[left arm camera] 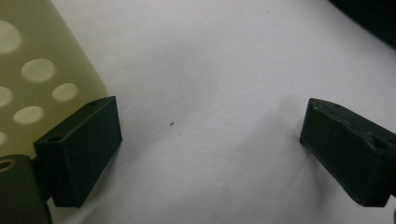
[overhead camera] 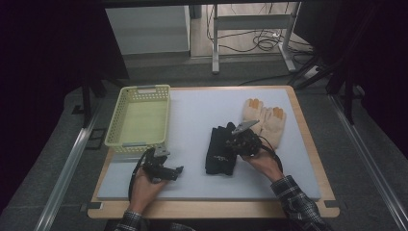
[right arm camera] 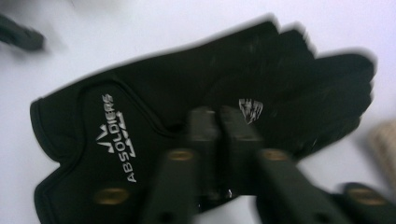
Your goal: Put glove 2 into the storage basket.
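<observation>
A black glove (overhead camera: 219,151) with white "ABSOLDIERS" lettering lies flat on the white mat (overhead camera: 202,110) in the middle of the table. My right gripper (overhead camera: 232,142) hovers over its right side, with its tips low against the fabric. In the right gripper view the jaws are pressed together over the black glove (right arm camera: 140,102), and the right gripper (right arm camera: 219,116) shows no fabric pinched between them. My left gripper (overhead camera: 175,171) rests on the mat near the front left. The left gripper (left arm camera: 210,149) is open wide over the bare mat (left arm camera: 210,70).
A pale yellow-green perforated basket (overhead camera: 144,88) stands at the mat's back left, and its wall (left arm camera: 42,70) is right beside my left jaw. A pair of beige gloves (overhead camera: 264,118) lies behind the black glove on the right. A beige edge (right arm camera: 385,140) borders the right gripper view.
</observation>
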Demonstrator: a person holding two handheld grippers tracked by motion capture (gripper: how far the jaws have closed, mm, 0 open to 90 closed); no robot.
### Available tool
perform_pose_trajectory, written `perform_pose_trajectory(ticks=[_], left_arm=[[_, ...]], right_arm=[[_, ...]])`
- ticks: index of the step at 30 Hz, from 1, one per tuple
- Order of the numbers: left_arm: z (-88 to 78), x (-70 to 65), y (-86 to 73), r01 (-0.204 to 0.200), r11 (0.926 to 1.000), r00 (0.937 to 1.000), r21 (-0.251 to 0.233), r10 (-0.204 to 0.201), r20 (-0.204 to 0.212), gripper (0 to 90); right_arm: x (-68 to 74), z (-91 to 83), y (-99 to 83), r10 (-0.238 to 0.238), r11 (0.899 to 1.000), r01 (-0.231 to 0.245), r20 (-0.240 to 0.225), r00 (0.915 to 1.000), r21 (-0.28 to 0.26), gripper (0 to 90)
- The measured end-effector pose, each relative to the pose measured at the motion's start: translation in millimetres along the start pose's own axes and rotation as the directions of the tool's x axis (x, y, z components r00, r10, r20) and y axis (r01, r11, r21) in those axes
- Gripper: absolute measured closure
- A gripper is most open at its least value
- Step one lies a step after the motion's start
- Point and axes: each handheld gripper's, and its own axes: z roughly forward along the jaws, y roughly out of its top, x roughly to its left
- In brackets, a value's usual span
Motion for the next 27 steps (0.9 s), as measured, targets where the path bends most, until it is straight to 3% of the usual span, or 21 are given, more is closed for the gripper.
perform_pose_trajectory(ticks=[3,5,9,14,23,27], left_arm=[[0.0,0.0,0.0,0.000,1.0000,1.0000,0.000,0.000,0.000,5.6],[0.1,-0.1,0.0,0.001,1.0000,1.0000,-0.001,-0.001,0.000,5.6],[0.2,-0.2,0.0,0.002,1.0000,1.0000,-0.002,-0.002,-0.001,5.6],[0.0,-0.2,0.0,0.001,1.0000,1.0000,-0.001,-0.001,-0.001,5.6],[-0.1,-0.2,0.1,0.000,1.0000,1.0000,0.001,0.000,-0.002,5.6],[-0.1,-0.3,0.0,0.000,1.0000,1.0000,0.001,0.000,-0.002,5.6]], right_arm=[[-1.0,-3.8,-5.0,0.014,1.000,-0.014,0.014,0.9998,-0.012,59.0],[-3.3,-11.2,-5.4,0.030,0.999,-0.029,0.023,0.9993,-0.033,57.9],[-8.1,-24.5,-9.0,0.057,0.997,-0.056,0.030,0.9979,-0.056,70.1],[-4.2,-29.8,-26.0,0.076,0.994,-0.076,-0.003,0.9971,-0.073,81.0],[5.4,-26.1,-40.5,0.096,0.990,-0.099,-0.035,0.9948,-0.102,71.7],[10.8,-26.7,-45.8,0.068,0.994,-0.069,-0.015,0.9976,-0.088,73.8]])
